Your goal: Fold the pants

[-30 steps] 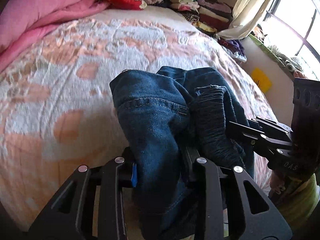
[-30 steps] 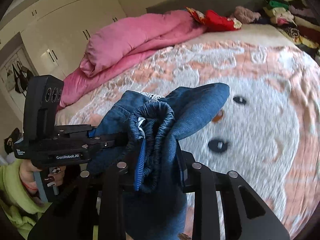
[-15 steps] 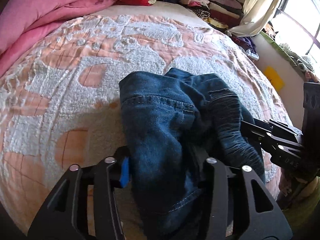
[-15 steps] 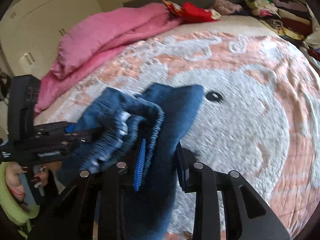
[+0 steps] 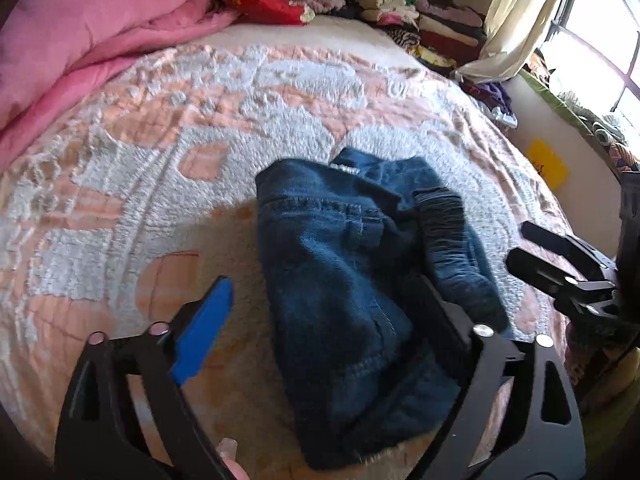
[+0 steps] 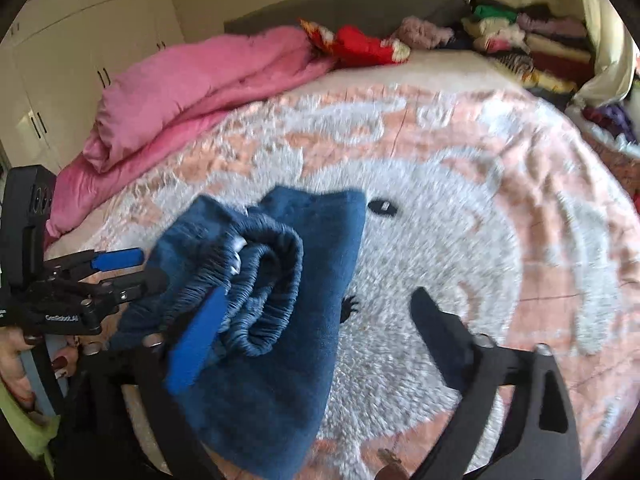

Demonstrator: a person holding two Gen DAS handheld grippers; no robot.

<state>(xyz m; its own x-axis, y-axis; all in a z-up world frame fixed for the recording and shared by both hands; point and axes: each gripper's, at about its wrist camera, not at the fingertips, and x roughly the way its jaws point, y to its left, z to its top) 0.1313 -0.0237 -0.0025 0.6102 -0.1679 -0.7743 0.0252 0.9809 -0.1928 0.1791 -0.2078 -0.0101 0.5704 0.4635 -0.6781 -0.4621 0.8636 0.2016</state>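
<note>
The folded dark blue denim pants [image 5: 352, 276] lie in a bundle on the pink and white bedspread [image 5: 200, 120], elastic waistband [image 6: 264, 280] rolled on top. My left gripper [image 5: 320, 300] is open, its jaws spread on either side of the bundle, nothing pinched. My right gripper [image 6: 316, 312] is open too, its blue-padded left finger [image 6: 196, 344] against the waistband, the other finger over bare bedspread. Each gripper shows in the other's view: the right one at the right edge [image 5: 568, 268], the left one at the left edge [image 6: 100, 280].
A pink duvet [image 5: 80, 44] is heaped at the far left of the bed. Red and patterned clothes [image 5: 272, 4] and stacks of folded clothes [image 5: 424, 28] line the headboard end. A curtain and window [image 5: 580, 40] stand at the right. White wardrobes [image 6: 80, 40] stand to the left.
Both grippers were shut on the pants and held them above the bed. They lowered the bundle onto the bedspread and both have opened, letting it go.
</note>
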